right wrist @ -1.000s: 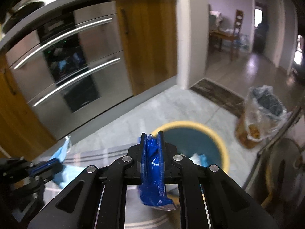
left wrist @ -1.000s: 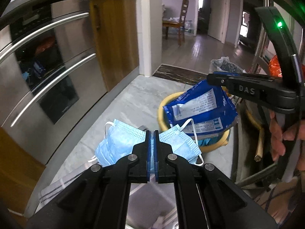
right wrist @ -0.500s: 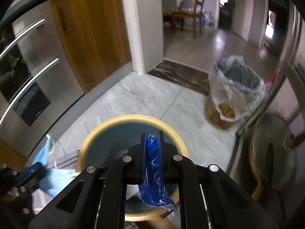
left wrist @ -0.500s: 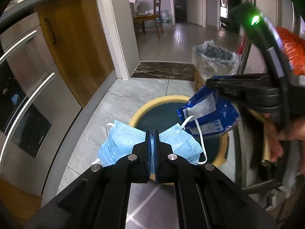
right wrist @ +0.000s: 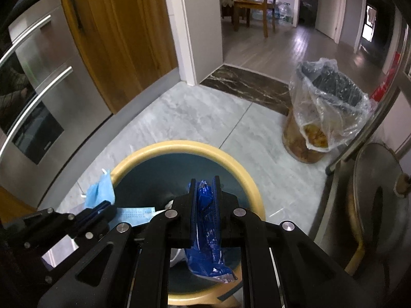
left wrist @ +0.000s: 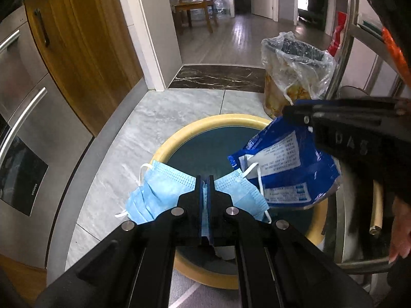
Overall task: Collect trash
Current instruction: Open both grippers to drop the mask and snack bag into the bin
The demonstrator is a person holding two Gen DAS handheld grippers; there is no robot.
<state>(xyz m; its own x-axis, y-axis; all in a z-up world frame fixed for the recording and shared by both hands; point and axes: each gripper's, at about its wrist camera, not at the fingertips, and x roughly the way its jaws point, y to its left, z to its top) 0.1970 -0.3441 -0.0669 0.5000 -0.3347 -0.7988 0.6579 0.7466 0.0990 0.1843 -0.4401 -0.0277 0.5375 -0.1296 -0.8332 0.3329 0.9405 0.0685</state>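
The bottom of the yellow-rimmed bin (left wrist: pixel 205 125) was largely hidden behind the gripper bodies in both views, and a pale scrap lying inside it could not be identified. In the right wrist view the left gripper (right wrist: pixel 99 209) was cut off at the frame's edge, so only part of its load showed. The left gripper (left wrist: pixel 204 184) had its fingers pressed together on the middle of a light-blue pleated face mask (left wrist: pixel 156 192), whose two halves fanned out either side with white ear loops dangling, held just above the bin's near rim. The right gripper (right wrist: pixel 204 197) pinched a crumpled, glossy blue snack packet (right wrist: pixel 205 231) with a white printed panel, hanging over the bin's opening. Beyond the bin stood a plastic-lined waste basket (left wrist: pixel 295 69) holding yellowish scraps.
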